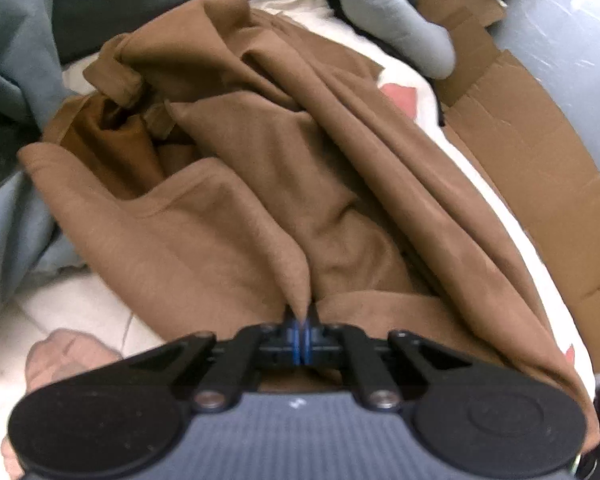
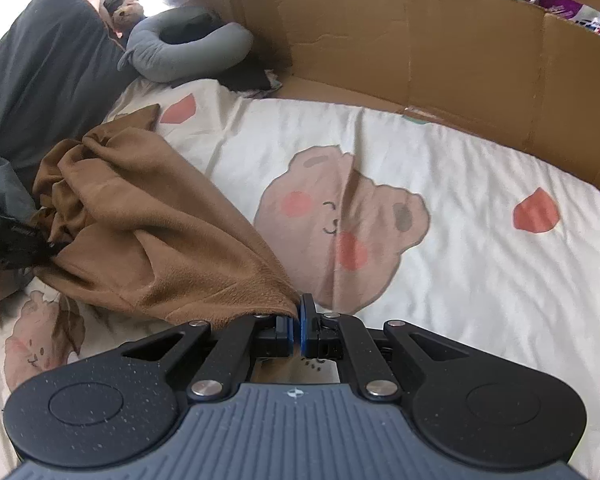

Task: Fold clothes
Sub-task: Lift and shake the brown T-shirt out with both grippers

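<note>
Brown garment (image 2: 140, 240): bunched at left of the right wrist view on a bear-print bedsheet (image 2: 440, 168). Right gripper (image 2: 296, 324) pinched shut on one edge, lower centre; left gripper (image 1: 303, 336) pinched shut on another fold. Step judged: gripping to spread; next calls for drawing the edges apart flat.

Bear-print bedsheet (image 2: 440, 168) (cream), cardboard wall (image 2: 420, 40), grey pillow (image 2: 40, 92).

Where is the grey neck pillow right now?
In the right wrist view the grey neck pillow lies at the upper left, at the head of the bear-print sheet, between the dark pillow and the cardboard wall.
</note>
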